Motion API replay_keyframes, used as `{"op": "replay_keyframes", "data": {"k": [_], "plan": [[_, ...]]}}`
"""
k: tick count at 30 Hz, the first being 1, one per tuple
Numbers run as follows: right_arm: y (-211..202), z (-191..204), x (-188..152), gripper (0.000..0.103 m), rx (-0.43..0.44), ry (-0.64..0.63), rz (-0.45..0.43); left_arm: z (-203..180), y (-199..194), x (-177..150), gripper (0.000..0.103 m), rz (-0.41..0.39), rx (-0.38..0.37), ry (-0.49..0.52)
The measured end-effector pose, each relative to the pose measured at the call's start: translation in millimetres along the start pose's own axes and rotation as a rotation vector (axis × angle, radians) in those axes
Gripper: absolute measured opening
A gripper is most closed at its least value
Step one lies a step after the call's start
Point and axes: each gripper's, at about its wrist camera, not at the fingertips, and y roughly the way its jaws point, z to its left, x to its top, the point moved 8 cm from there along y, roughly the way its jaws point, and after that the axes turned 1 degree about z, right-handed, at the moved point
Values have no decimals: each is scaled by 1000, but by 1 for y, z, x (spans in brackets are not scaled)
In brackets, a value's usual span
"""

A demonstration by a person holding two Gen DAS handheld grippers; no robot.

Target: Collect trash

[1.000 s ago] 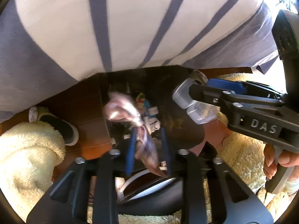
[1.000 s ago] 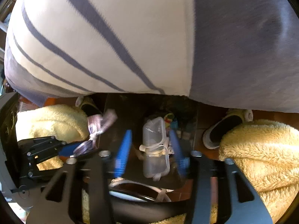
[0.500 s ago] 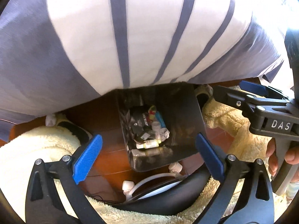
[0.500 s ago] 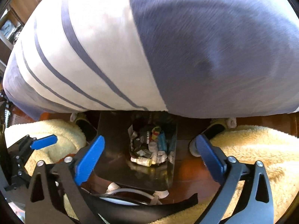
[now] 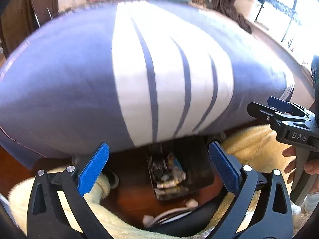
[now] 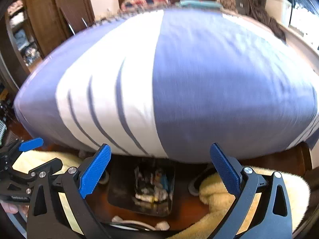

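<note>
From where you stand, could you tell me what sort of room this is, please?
Probably a bedroom: a bed with a striped duvet, pillows by the headboard, and a wooden wardrobe behind.

Home bedroom; striped bedspread [image 6: 179, 83]; wooden wardrobe [image 6: 51, 10]

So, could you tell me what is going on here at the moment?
A person is collecting trash with two handheld grippers. The left gripper and right gripper both stand open and empty above a dark bin on the floor, which holds wrappers and small bottles. A striped bed cover fills the background.
</note>
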Motion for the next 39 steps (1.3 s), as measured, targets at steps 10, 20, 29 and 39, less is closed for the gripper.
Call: {"op": "replay_keyframes", "data": {"k": [10, 20, 29, 39], "plan": [[-88, 23, 67, 100, -22, -73, -255, -2, -101, 67, 95, -296, 101, 49], [-159, 17, 94, 100, -115, -53, -454, -6, -164, 90, 95, -455, 214, 29], [-179, 6, 88, 100, -204, -34, -501, -5, -171, 85, 95, -468, 237, 21], [-168, 10, 82, 100, -195, -40, -467, 1, -173, 82, 95, -472, 248, -1]]}}
